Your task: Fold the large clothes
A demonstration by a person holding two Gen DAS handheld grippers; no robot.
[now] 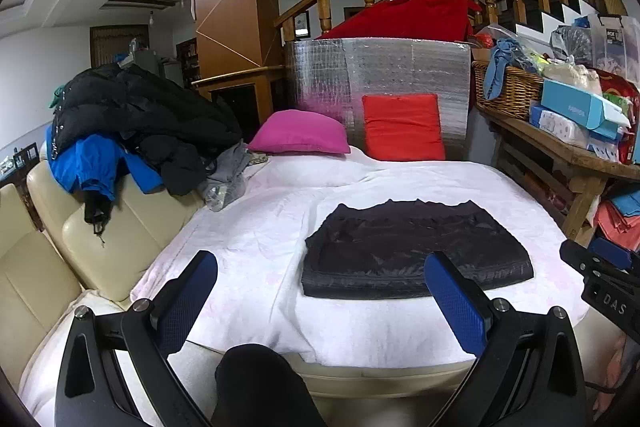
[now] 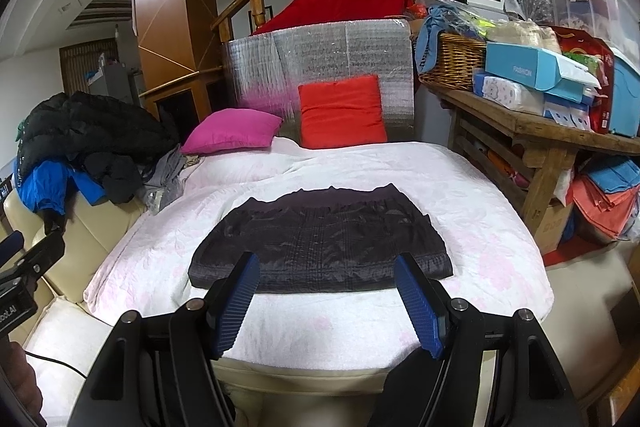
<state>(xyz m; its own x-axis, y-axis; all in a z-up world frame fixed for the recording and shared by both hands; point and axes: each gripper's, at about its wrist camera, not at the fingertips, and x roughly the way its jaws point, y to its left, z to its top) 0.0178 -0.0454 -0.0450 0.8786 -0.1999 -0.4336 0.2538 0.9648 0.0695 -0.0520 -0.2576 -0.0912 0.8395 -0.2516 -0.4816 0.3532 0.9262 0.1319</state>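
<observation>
- Left wrist view: the left gripper point(image 1: 320, 291) hangs above the near edge of the white bedspread point(image 1: 248, 235), its blue pads spread wide with nothing between them.
- The dark quilted garment point(image 1: 416, 251) lies folded into a flat, compact rectangle on the bedspread, ahead and slightly to the right, apart from both pads. At the right edge, part of the other gripper's black body shows.
- A heap of jackets point(image 1: 132, 123), black and blue, waits on the cream sofa arm at the left, near a magenta cushion point(image 1: 300, 133).
- Right wrist view: the right gripper point(image 2: 326, 291) is also parted and empty, and sits just short of the garment's near edge point(image 2: 320, 243).
- The shiny, stitched cloth looks light, soft and rather slippery, so folded layers could slide apart. Pinching through all layers at a near corner, or at both near corners together, seems the safest hold.
- The red cushion point(image 2: 342, 111) stands well behind.
</observation>
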